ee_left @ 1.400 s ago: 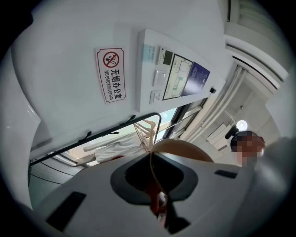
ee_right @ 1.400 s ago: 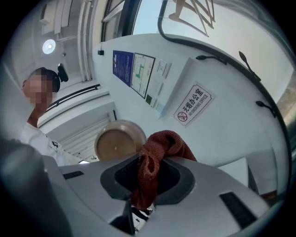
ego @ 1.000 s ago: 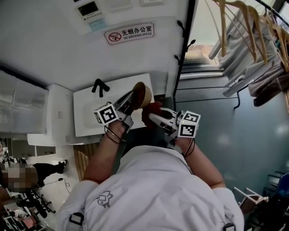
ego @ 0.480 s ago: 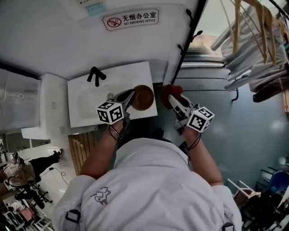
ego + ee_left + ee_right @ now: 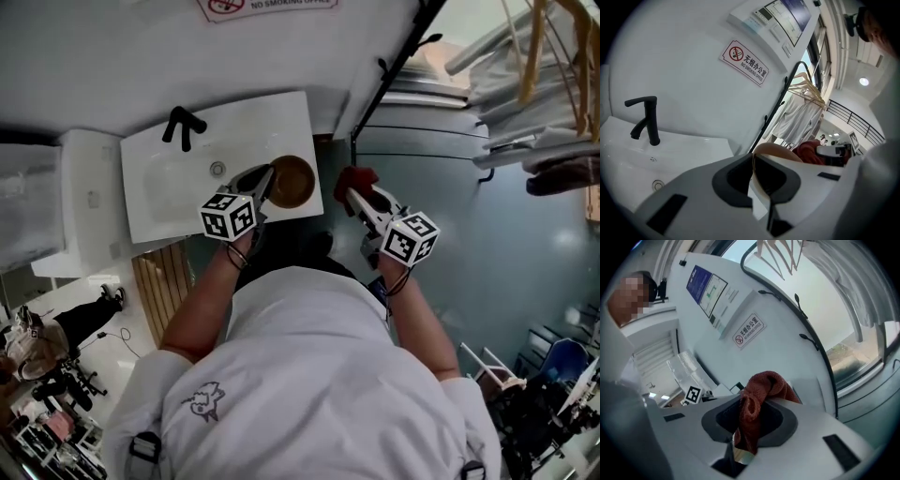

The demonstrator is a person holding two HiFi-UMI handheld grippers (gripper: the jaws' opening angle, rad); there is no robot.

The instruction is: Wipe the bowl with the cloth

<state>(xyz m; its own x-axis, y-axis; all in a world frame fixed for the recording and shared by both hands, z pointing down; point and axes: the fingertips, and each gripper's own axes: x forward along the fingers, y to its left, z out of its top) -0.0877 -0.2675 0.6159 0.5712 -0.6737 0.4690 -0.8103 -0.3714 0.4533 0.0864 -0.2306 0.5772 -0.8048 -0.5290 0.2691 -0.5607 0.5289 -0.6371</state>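
A brown bowl point(image 5: 292, 181) hangs over the right end of the white sink point(image 5: 150, 211), and my left gripper point(image 5: 267, 178) is shut on its rim. In the left gripper view the thin rim of the bowl point(image 5: 776, 151) runs between the closed jaws of that gripper point(image 5: 754, 165). A bunched red cloth point(image 5: 356, 178) is off to the right of the bowl, apart from it, with my right gripper point(image 5: 354, 194) shut on it. The right gripper view shows the cloth point(image 5: 757, 401) pinched in the right gripper point(image 5: 750, 414) and bulging above the jaws.
A black faucet point(image 5: 182, 125) stands at the back of the sink, with a drain point(image 5: 217, 170) in the basin. A white wall with a no-smoking sign point(image 5: 749, 63) lies behind. A black rail point(image 5: 389, 70) and hanging clothes point(image 5: 534, 103) are to the right.
Both grippers have come down. The bowl has sunk to the sink's right end. The cloth, which was beside the bowl, has moved off to the right.
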